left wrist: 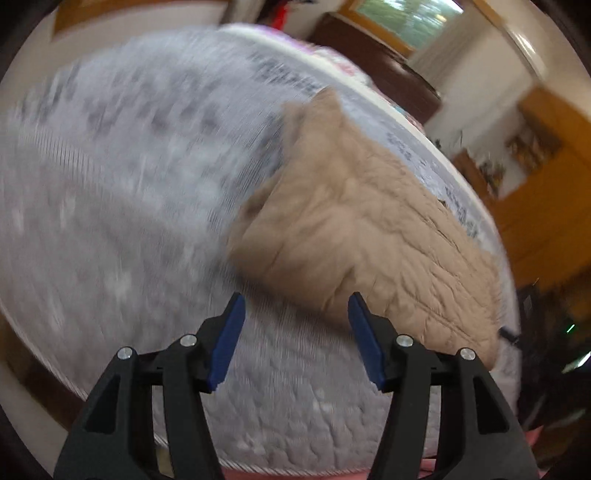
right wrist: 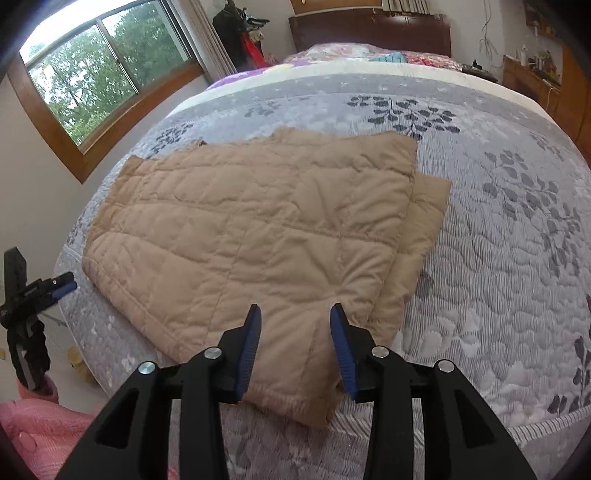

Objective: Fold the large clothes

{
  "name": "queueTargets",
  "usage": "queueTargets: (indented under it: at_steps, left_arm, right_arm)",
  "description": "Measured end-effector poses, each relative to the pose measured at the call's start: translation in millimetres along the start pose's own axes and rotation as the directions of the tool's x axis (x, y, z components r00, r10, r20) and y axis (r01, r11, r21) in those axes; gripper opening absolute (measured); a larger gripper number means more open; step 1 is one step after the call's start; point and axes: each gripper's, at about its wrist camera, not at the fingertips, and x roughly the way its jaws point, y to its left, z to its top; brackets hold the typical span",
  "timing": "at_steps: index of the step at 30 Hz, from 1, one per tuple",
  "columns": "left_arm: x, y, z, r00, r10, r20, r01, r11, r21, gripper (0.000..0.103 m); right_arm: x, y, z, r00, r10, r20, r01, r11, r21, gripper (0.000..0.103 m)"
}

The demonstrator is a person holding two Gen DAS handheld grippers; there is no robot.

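Two grippers poised over half-folded jacket

Mid-fold, by the look of it: tan jacket (right wrist: 255, 229) lying flat on the bed (right wrist: 498, 258), already doubled over. Right gripper (right wrist: 294, 314) hovering at the near hem, jaws apart, gripping nothing. Left gripper (left wrist: 297, 301) agape beside the far edge, empty too. Next, probably: pinching both near corners and folding across. Grey leaf-print quilt beneath; window (right wrist: 92, 70), dark headboard (right wrist: 369, 31) beyond

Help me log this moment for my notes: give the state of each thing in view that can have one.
tan quilted garment: folded, lying flat on the bed.
left gripper: open, nothing between its pads.
right gripper: open, over the garment's near corner, pads not pressing.
bedspread: spread over the bed.
window: looks closed.
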Motion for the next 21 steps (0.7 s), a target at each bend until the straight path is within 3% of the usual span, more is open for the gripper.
queueTargets:
  at_steps: [3, 7, 12, 15, 16, 18, 21]
  left_arm:
    - [10, 19, -6, 0.994, -0.106, 0.003, 0.106, 0.988, -0.113, 0.058]
    - [27, 27, 0, 0.973, -0.226, 0.04, 0.229, 0.951, -0.206, 0.058]
    - [46, 43, 10, 0.971, -0.231, 0.069, 0.241, 0.918, -0.317, 0.058]
    - [45, 48, 12, 0.965, -0.241, 0.106, 0.263, 0.906, -0.331, 0.055]
    - [44, 47, 11, 0.965, -0.235, 0.114, 0.26, 0.906, -0.334, 0.053]
    - [49, 48, 11, 0.966, -0.229, 0.118, 0.256, 0.899, -0.354, 0.035]
    - [57, 46, 8, 0.973, -0.198, 0.115, 0.227, 0.898, -0.376, 0.023]
  right_arm:
    - [3, 1, -1, 1.0, -0.011, -0.015, 0.011, 1.0, -0.012, 0.039]
    - [3, 2, -4, 1.0, -0.018, -0.016, 0.017, 1.0, -0.024, 0.039]
    - [12, -1, -8, 1.0, -0.013, -0.028, 0.012, 1.0, -0.013, 0.039]
    - [20, -5, -8, 0.999, -0.004, -0.044, 0.004, 1.0, 0.0, 0.039]
    - [23, -8, -8, 0.999, 0.003, -0.053, -0.002, 1.0, 0.011, 0.039]
    - [27, -9, -7, 0.998, 0.007, -0.06, -0.006, 1.0, 0.014, 0.039]
    - [30, -10, -9, 0.998, 0.013, -0.062, -0.012, 1.0, 0.014, 0.04]
